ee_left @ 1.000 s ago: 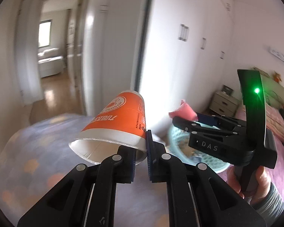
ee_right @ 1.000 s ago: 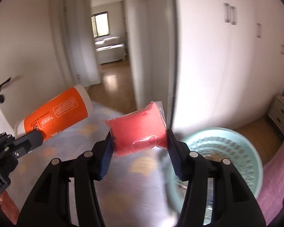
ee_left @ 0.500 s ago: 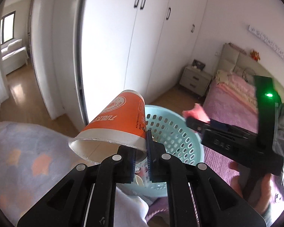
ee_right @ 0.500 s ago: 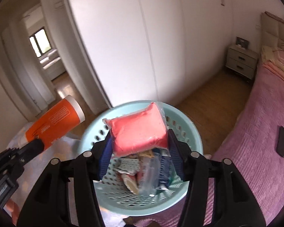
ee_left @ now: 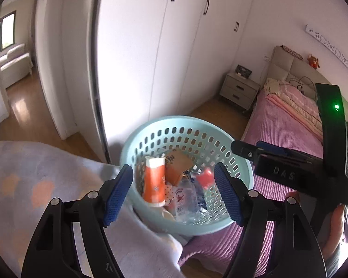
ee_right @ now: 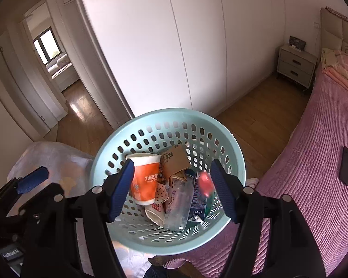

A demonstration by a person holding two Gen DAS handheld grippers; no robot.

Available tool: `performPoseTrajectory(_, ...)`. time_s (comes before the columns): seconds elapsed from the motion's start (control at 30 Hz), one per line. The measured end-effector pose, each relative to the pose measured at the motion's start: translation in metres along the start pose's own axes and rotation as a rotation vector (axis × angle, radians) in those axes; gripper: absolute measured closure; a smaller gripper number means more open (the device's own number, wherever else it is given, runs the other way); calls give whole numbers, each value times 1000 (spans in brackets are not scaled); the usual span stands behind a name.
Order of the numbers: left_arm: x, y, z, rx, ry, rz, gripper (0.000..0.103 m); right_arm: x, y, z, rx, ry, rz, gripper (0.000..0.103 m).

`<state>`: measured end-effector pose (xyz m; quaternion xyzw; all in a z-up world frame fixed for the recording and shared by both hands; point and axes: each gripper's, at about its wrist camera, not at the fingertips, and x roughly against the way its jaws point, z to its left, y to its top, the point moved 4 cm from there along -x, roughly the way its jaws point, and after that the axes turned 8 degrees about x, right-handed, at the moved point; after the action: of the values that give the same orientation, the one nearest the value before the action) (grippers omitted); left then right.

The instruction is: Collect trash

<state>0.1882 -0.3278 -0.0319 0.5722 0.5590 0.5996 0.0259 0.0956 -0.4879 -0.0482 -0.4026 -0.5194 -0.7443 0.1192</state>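
A light blue perforated basket [ee_left: 241, 169] [ee_right: 234, 153] sits at the corner of the pink bed. The orange paper cup [ee_left: 153, 184] [ee_right: 145, 178] and the blurred red packet [ee_left: 205, 178] [ee_right: 205, 183] lie inside it, among a clear plastic bottle [ee_right: 178, 199], a brown cardboard sleeve [ee_right: 175, 159] and other wrappers. My left gripper [ee_left: 174, 193] is open and empty above the basket. My right gripper [ee_right: 171, 190] is open and empty above the basket; it also shows in the left wrist view [ee_left: 248, 151].
A pink bed [ee_right: 313, 173] with a black phone [ee_right: 346, 165] lies to the right. A lilac patterned blanket [ee_left: 34, 185] is at the left. White wardrobe doors [ee_right: 174, 46] and a bedside cabinet [ee_right: 295, 67] stand behind, across wooden floor [ee_right: 255, 111].
Both grippers have opened over the basket. The orange cup has dropped from my left gripper and the red packet from my right gripper into the basket.
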Motion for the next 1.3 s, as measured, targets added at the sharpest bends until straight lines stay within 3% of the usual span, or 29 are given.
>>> performPoseTrajectory(0.23,78,-20,14,4,65,-157,26,43,-10,35,66,21,-79,39)
performPoseTrajectory(0.3,106,-29,19,3,191,-262,26,57,-14,46,75,14,-119,39)
performPoseTrajectory(0.43,145,-47,30,35,308,-372,20,87,-28,73,130,35,-225,38)
performPoseTrajectory(0.57,174,-74,44,40,474,-468,11,115,-42,96,217,12,-361,29)
performPoseTrajectory(0.63,180,-84,51,52,522,-489,9,125,-49,104,235,37,-409,25)
performPoseTrajectory(0.8,187,-106,71,77,574,-558,9,141,-66,115,241,7,-496,12)
performPoseTrajectory(0.97,189,-110,72,71,627,-628,9,145,-77,123,264,-71,-535,12)
performPoseTrajectory(1.3,177,-121,77,60,599,-571,8,115,-98,119,191,-22,-475,12)
